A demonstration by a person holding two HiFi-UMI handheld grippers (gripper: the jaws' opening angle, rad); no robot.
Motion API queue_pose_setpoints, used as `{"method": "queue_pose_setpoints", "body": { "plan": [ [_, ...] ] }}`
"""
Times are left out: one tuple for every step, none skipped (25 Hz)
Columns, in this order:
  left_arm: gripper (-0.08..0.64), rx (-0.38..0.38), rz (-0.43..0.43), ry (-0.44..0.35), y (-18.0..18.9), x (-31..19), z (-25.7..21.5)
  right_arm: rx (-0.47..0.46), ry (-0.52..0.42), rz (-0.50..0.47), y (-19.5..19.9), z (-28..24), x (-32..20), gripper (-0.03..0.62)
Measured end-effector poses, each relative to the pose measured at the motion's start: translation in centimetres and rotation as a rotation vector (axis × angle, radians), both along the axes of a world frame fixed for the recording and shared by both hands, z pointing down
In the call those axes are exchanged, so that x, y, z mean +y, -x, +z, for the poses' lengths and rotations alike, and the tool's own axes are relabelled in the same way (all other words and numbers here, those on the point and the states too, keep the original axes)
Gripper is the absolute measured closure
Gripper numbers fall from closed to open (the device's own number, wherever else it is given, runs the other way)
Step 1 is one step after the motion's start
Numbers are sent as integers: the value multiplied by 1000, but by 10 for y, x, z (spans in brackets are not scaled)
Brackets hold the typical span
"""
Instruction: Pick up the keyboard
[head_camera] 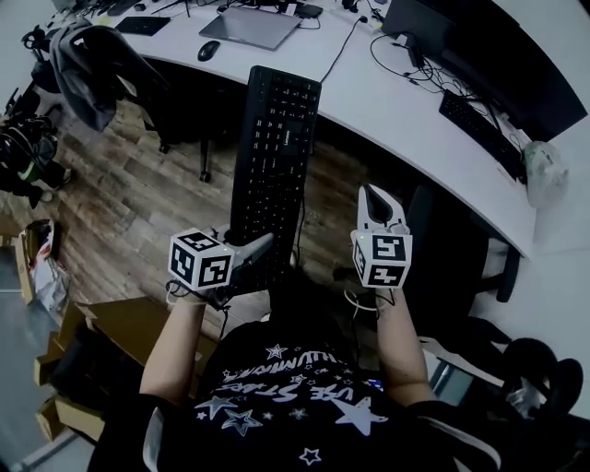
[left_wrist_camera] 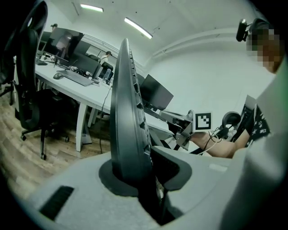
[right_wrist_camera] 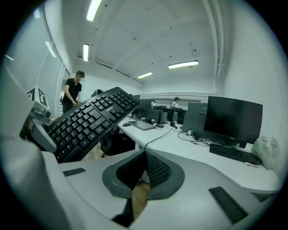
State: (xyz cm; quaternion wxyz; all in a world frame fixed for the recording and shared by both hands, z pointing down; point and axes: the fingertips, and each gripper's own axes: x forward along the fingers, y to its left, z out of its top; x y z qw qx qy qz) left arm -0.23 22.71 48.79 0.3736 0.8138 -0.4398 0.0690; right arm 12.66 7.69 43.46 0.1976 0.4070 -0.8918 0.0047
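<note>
A black keyboard (head_camera: 275,157) is up in the air, its far end over the desk edge and its near end over the wooden floor. My left gripper (head_camera: 263,253) is shut on its near end. In the left gripper view the keyboard (left_wrist_camera: 128,117) stands edge-on between the jaws of the left gripper (left_wrist_camera: 144,179). My right gripper (head_camera: 373,195) is to the right of the keyboard, apart from it, shut with nothing in it. In the right gripper view the right gripper (right_wrist_camera: 145,157) has its jaws together, and the keyboard (right_wrist_camera: 90,119) tilts at the left.
A white desk (head_camera: 387,101) runs along the back with a laptop (head_camera: 249,26), a mouse (head_camera: 208,51), a second keyboard (head_camera: 479,129) and a dark monitor (head_camera: 516,55). A chair draped with a jacket (head_camera: 92,64) stands left. Cardboard boxes (head_camera: 120,323) lie near left. A person (right_wrist_camera: 72,92) stands far off.
</note>
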Motion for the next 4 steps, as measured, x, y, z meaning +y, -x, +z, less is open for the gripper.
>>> {"method": "queue_pose_setpoints", "body": {
  "plan": [
    [469,-10,-9,0,-2,13,-9,-8,2,-12,-1,-8,13,586],
    [469,-25,-21,0,-3,26,-19,-21,6,-26,1,-16,27,586],
    [469,-44,-35,1,-2,40,-29,-37,10,-42,3,-24,41,586],
    [469,-65,-50,2,0,55,-40,-56,15,-60,6,-33,55,586]
  ]
}}
